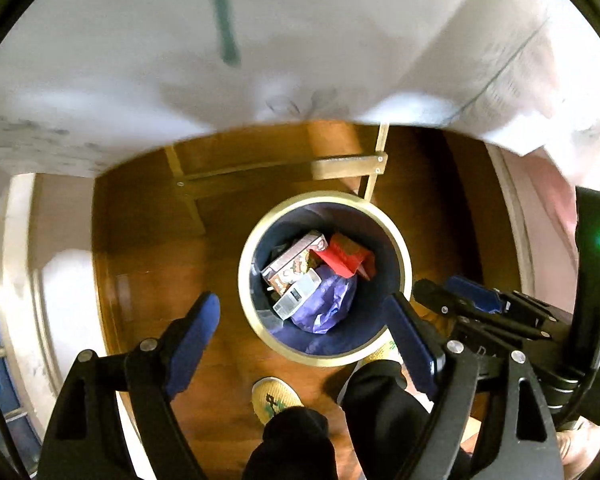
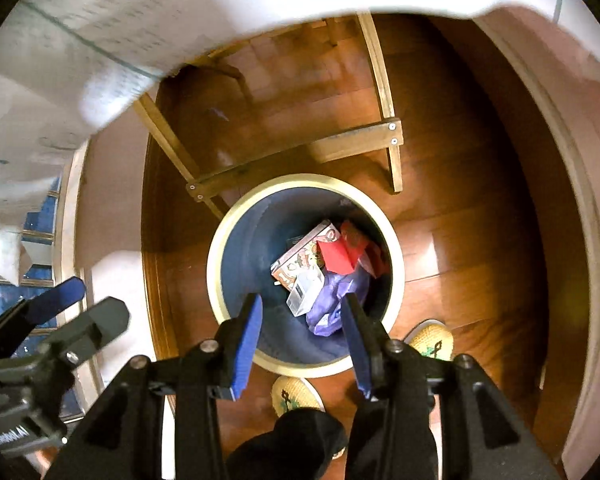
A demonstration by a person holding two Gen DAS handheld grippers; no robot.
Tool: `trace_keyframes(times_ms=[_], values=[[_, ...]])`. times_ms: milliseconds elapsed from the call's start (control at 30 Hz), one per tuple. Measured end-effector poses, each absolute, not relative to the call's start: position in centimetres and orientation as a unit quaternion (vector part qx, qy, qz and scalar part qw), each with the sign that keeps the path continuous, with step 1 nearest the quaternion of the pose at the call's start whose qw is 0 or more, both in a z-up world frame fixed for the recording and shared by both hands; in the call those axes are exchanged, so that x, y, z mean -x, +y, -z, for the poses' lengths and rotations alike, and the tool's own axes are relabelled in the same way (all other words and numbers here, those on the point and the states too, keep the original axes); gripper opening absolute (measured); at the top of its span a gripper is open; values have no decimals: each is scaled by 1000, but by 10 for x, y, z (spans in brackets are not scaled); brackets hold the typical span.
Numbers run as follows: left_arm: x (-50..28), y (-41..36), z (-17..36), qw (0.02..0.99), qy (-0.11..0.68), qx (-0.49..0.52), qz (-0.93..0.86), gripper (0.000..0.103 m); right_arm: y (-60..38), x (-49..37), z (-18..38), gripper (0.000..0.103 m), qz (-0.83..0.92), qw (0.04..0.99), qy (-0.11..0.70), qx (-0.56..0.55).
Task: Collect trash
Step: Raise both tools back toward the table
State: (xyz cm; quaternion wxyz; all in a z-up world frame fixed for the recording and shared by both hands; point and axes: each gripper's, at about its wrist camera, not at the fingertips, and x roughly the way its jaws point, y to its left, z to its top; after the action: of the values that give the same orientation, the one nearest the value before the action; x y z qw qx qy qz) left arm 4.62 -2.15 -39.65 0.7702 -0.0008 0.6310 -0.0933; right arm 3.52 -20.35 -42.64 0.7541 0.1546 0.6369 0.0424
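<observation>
Both views look straight down at a round bin point(image 1: 325, 279) with a pale cream rim and dark blue inner wall, standing on a glossy reddish wood floor point(image 1: 148, 248). Inside it lie a printed card box point(image 1: 292, 260), a folded red paper piece point(image 1: 346, 256) at the box's 3 o'clock, a small clear plastic case point(image 1: 296, 298) and a crumpled purple film bag point(image 1: 326, 304) toward 6 o'clock. The left gripper point(image 1: 304, 320) hangs over the bin's 7 o'clock side, jaws spread wide and holding nothing. The right gripper point(image 2: 302, 334) hangs above the bin's 6 o'clock rim, jaws likewise parted and empty, blue ribbed pads point(image 2: 246, 344) facing each other. A white bench point(image 2: 100, 20) with blurred markings fills the 12 o'clock band, pale timber bench legs point(image 2: 384, 80) beneath it. The person's yellow patterned slippers point(image 2: 296, 394) stand at the bin's 6 o'clock. Judgement: the collected trash sits in the bin and both tools appear free; the next pickup calls for lifting clear of the rim before swinging toward the bench, keeping jaws open. The film bag is soft and springy and may rise above the rim; the card box is rigid and settled.
</observation>
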Motion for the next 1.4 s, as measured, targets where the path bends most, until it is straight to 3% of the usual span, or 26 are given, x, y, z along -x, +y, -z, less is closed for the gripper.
trace_keyframes(times_ms=[233, 500, 900, 1167, 1400], values=[[-37, -9, 323, 779, 621, 3, 80, 83, -199, -28, 356, 41, -49, 763, 628, -145], [-36, 1, 200, 811, 578, -9, 91, 84, -191, -20, 249, 41, -57, 785, 601, -141], [-51, 22, 34, 863, 487, -25, 133, 84, -177, -20, 84, 41, -67, 857, 499, -110], [-72, 23, -26, 892, 427, -26, 145, 83, -183, -43, 13, 41, -59, 897, 430, -89], [-104, 10, -52, 910, 393, -30, 124, 83, -197, -82, -15, 41, -66, 910, 401, -85]])
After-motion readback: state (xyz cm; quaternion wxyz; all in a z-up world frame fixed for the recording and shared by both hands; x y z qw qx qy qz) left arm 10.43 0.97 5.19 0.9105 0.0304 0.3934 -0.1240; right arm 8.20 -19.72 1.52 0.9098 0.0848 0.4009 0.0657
